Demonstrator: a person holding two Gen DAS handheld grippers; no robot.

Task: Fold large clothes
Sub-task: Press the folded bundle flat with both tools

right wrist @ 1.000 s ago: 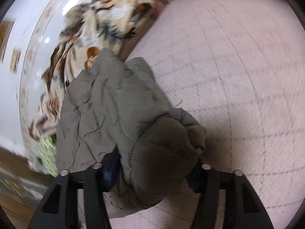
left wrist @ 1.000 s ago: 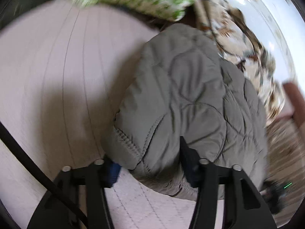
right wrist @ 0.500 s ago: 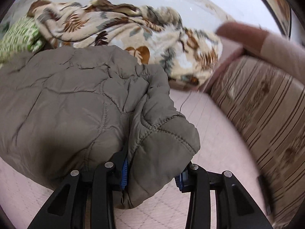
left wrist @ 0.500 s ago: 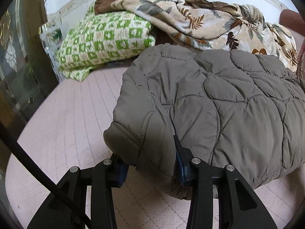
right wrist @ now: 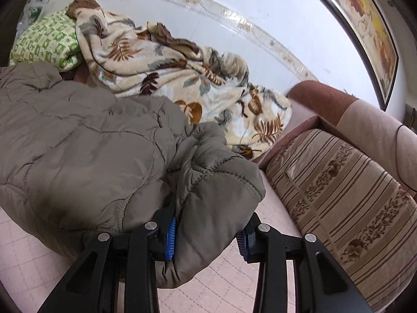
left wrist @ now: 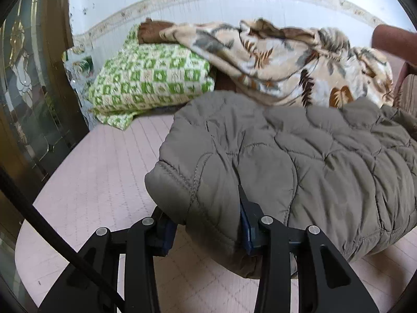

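Two grippers are both clamped on the same quilted grey jacket [left wrist: 299,161]: the left gripper [left wrist: 206,230] pinches a stitched corner between its pads, and the right gripper [right wrist: 207,234] grips the opposite bunched-up corner, each having just squeezed in tighter. The jacket's bulk hangs ahead of and between them over the pink bedspread [left wrist: 99,182]. Past it, further ahead, sit a leaf-print blanket [right wrist: 161,60] and a green checked pillow [left wrist: 151,78], with a striped sofa cushion [right wrist: 346,190] off to the right gripper's right.

Both tools rolled upright and rose, lifting the quilted jacket [left wrist: 299,161] off the pink bed cover [left wrist: 99,182]. The left tool [left wrist: 206,227] and right tool [right wrist: 206,237] jaws had just been closing tighter on its folded edges.
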